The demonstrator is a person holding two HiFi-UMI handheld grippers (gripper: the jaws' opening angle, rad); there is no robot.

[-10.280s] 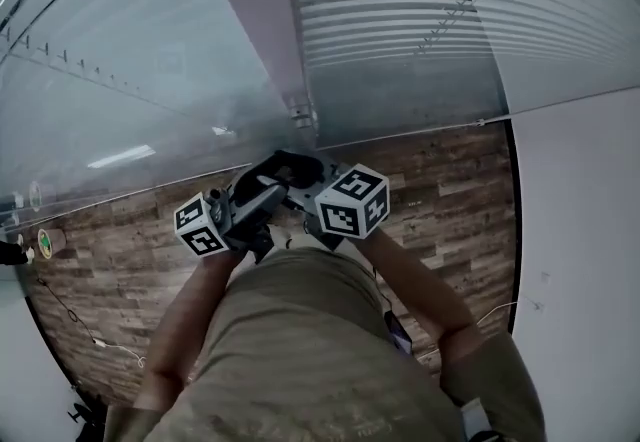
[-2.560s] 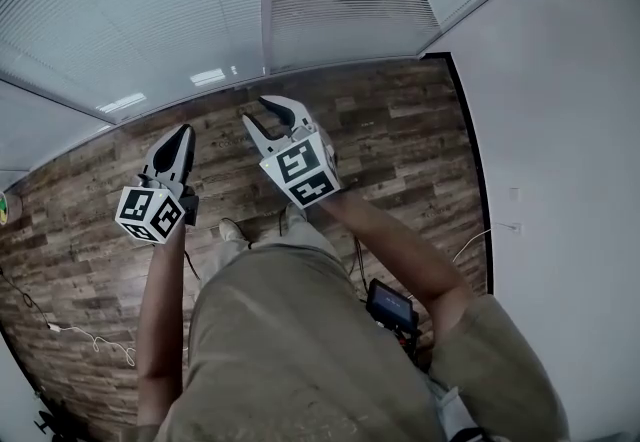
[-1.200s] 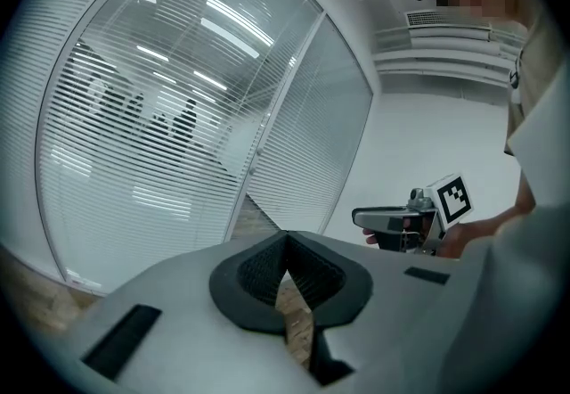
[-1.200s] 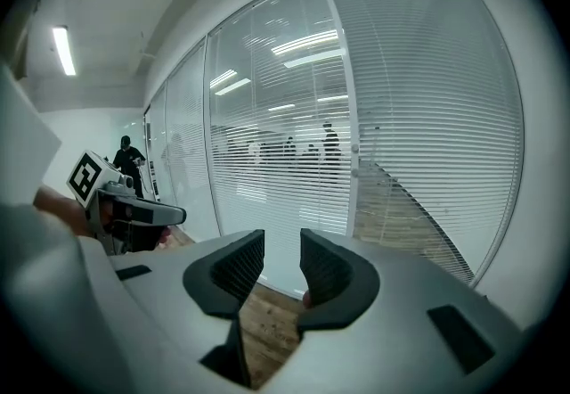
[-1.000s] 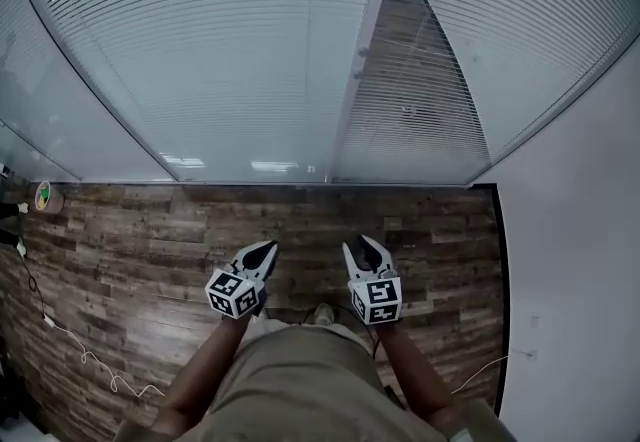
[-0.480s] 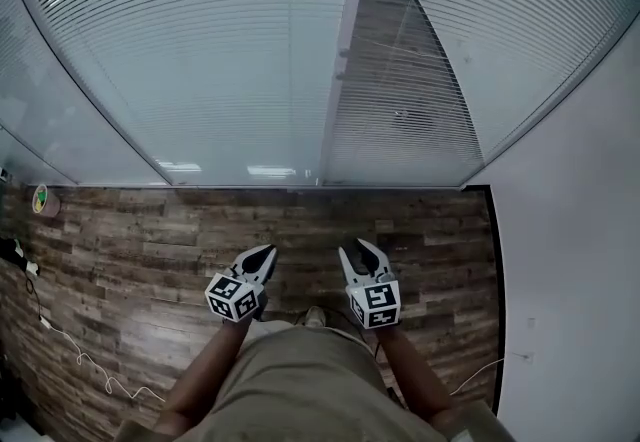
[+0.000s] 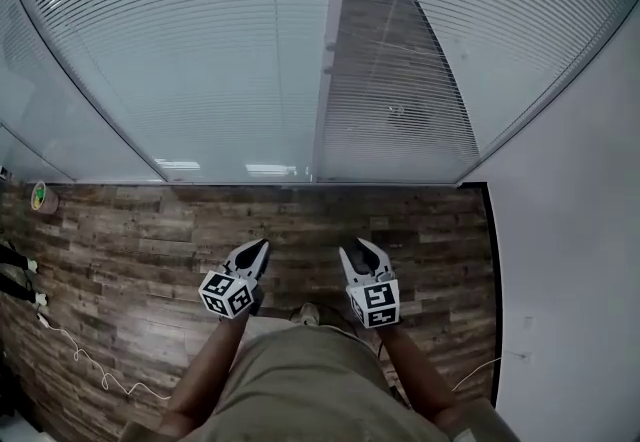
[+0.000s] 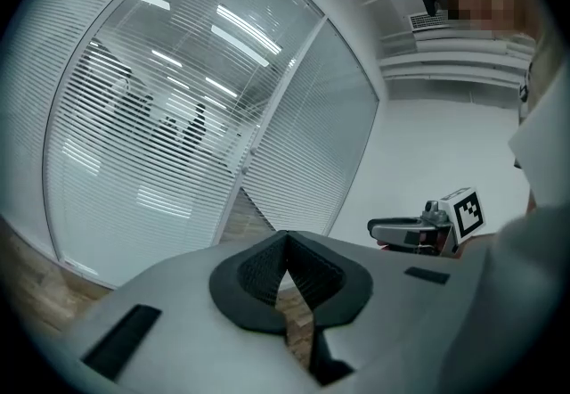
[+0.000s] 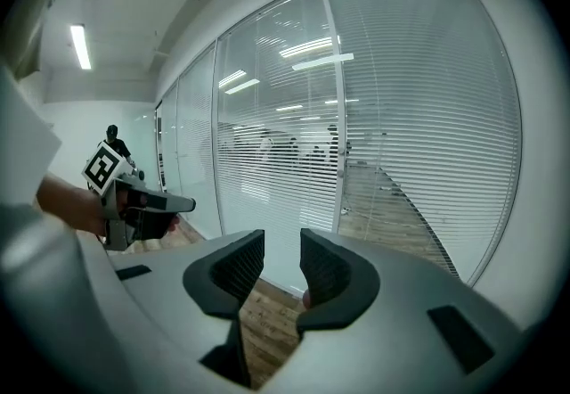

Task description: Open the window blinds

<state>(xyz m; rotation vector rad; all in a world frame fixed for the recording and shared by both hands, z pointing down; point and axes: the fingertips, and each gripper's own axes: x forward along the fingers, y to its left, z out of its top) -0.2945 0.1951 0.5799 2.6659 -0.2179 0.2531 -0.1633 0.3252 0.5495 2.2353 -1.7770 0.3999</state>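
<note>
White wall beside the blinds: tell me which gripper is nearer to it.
Right. The right gripper, jaws apart, is held over the wood floor on the side towards the white wall. The left gripper, jaws together, is beyond it, farther from the wall. Neither touches it.

Blinds point(image 7: 190, 50) spanned far side, left and right of upright frame post point(image 7: 322, 80). Floor point(image 7: 130, 240) lay between blinds and person. Wall point(image 7: 570, 230) closed right side, meeting blinds at far right corner. Left claw point(image 7: 256, 248) and right claw point(image 7: 360, 250) hung side by side over floor, near person, well apart from blinds. Roll point(image 7: 38, 196) sat on floor at far left, near foot of blinds. Cable point(image 7: 75, 362) lay on floor at near left.
</note>
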